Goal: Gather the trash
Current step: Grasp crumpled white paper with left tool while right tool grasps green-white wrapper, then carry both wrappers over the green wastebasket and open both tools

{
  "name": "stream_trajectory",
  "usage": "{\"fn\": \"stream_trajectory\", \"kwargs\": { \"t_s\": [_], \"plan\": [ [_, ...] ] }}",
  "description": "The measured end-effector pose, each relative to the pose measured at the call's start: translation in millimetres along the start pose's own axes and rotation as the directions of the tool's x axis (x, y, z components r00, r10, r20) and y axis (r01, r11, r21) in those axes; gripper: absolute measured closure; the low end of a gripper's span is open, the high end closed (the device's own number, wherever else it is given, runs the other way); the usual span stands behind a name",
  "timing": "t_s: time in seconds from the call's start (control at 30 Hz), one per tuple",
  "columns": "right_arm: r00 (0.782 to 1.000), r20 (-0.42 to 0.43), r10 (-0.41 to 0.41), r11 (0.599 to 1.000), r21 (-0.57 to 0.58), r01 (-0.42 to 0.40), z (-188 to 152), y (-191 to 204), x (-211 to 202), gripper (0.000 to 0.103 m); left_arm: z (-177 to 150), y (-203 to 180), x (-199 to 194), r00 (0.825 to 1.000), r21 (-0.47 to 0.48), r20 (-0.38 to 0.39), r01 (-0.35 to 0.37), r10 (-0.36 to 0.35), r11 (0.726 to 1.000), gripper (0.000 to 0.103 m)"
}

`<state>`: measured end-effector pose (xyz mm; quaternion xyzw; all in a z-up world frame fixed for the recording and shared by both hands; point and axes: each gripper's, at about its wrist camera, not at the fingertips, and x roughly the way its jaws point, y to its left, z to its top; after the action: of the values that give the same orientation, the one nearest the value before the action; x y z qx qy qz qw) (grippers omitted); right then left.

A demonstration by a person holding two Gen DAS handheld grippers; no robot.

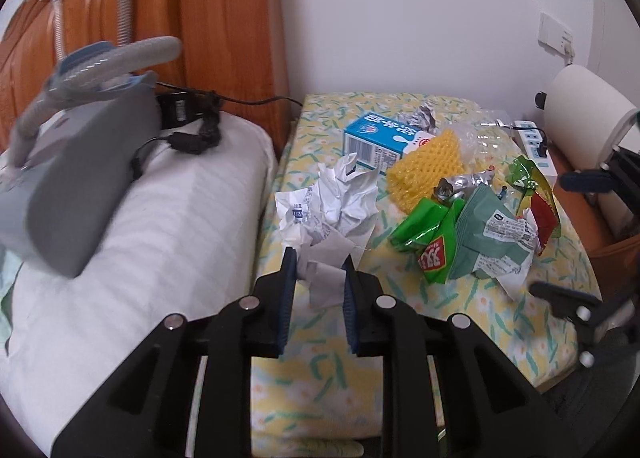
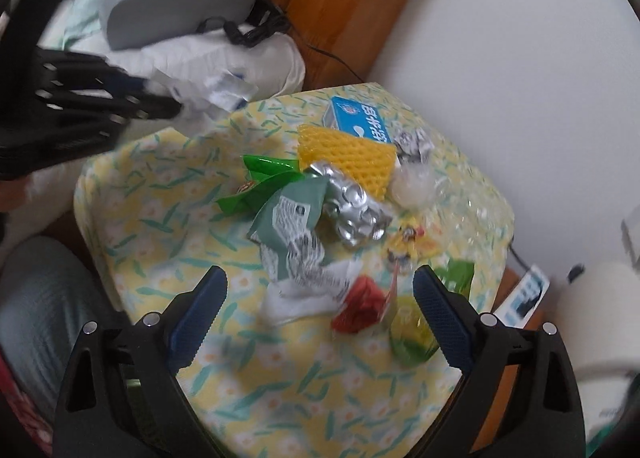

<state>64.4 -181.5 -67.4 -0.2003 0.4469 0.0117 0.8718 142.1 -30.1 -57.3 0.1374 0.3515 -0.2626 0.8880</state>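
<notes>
Trash lies on a table with a yellow floral cloth (image 1: 340,370). My left gripper (image 1: 319,270) is shut on a crumpled white paper (image 1: 332,206) and holds it at the table's left edge; it also shows in the right wrist view (image 2: 212,94). My right gripper (image 2: 320,298) is open above a red and green wrapper (image 2: 362,308) and a pale green packet (image 2: 288,214). Further back lie a foil wrapper (image 2: 352,210), a yellow foam net (image 2: 348,156), a blue carton (image 2: 358,120) and clear plastic (image 2: 440,194).
A grey machine with a hose (image 1: 76,154) sits on a white pillow (image 1: 152,258) at the left, with black cables (image 1: 192,126). A wooden headboard (image 1: 224,18) stands behind. A paper roll (image 1: 584,114) and power strip (image 1: 536,146) are at the right.
</notes>
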Motion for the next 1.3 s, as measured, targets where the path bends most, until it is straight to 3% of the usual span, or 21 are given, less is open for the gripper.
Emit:
{"fn": "stream_trajectory", "kwargs": {
  "t_s": [0.23,0.27,0.4,0.63,0.87,1.0,1.07,1.17,1.3],
  "plan": [
    [0.993,-0.105,-0.044,0.993,-0.114,0.032,12,9,43,0.03,-34,5,-44,0.994,-0.128,0.053,-0.093,0.1,0.987,0.082],
    [0.993,-0.113,-0.038,0.993,-0.112,0.026,12,9,46,0.039,-38,5,-50,0.993,-0.139,0.054,-0.098,0.106,0.985,0.082],
    [0.995,-0.102,-0.014,0.998,-0.068,0.007,14,8,42,0.043,-57,1,-72,0.99,-0.167,0.048,-0.12,0.13,0.979,0.082],
    [0.997,-0.014,0.073,0.994,0.086,-0.071,7,4,5,0.044,-72,-15,-106,0.996,-0.181,0.036,-0.076,0.084,0.981,0.082],
    [0.992,0.092,0.085,0.956,0.273,-0.107,-44,0,-64,0.044,-95,-64,-133,0.997,-0.086,0.004,0.081,-0.081,0.993,0.082],
    [0.992,0.091,0.093,0.927,0.355,-0.119,-94,7,-91,0.044,-124,-103,-129,0.974,-0.012,-0.088,0.209,-0.209,0.978,0.082],
    [0.992,0.065,0.107,0.909,0.399,-0.124,-125,11,-95,0.044,-141,-120,-117,0.95,-0.003,-0.16,0.271,-0.268,0.963,0.082],
    [0.99,0.014,0.138,0.88,0.457,-0.129,-157,11,-94,0.044,-164,-142,-94,0.914,-0.002,-0.269,0.315,-0.304,0.949,0.082],
    [0.987,-0.035,0.157,0.862,0.493,-0.12,-185,12,-87,0.044,-189,-160,-73,0.885,0.018,-0.362,0.321,-0.293,0.947,0.082]
  ]
}}
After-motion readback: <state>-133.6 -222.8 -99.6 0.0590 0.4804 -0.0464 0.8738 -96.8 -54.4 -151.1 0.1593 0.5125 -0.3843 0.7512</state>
